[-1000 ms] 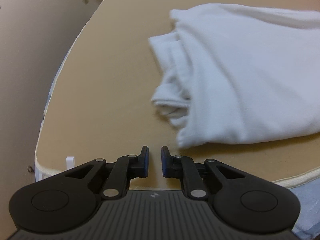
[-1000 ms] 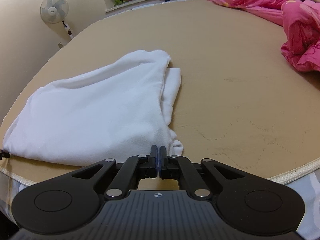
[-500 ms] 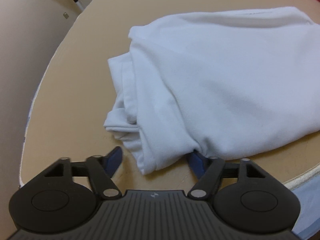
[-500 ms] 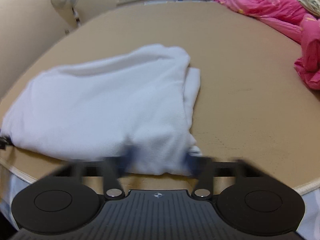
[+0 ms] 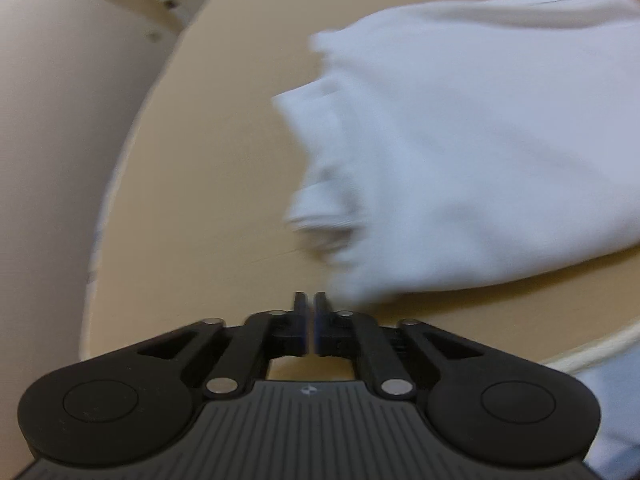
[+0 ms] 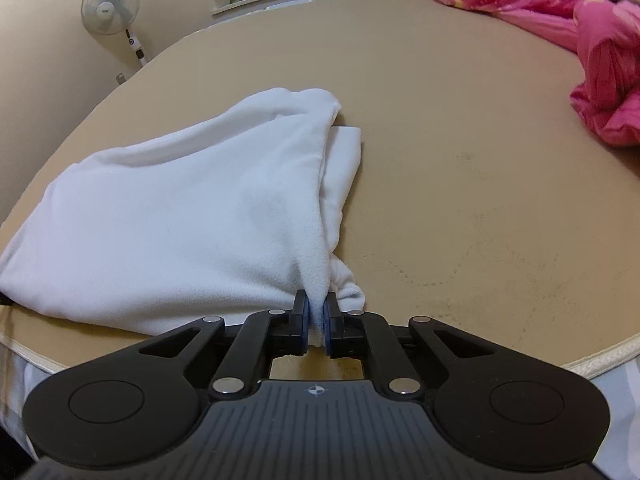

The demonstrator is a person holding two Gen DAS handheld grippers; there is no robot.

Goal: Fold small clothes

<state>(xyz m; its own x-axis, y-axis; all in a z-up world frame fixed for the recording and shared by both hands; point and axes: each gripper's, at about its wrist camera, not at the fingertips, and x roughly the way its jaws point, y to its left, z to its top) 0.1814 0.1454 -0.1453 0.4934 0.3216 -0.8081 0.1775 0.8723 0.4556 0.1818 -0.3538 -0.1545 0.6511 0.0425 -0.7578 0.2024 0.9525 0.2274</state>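
a tan mattress (image 6: 460, 128) with pale piped edging carries a folded white garment (image 6: 180, 216) near its front edge and pink bedding (image 6: 600, 60) far right.

Both grippers: left gripper (image 5: 311, 304), right gripper (image 6: 318, 304), matte black, ribbed body, silver rivets, blue pads, small crosshair logo.
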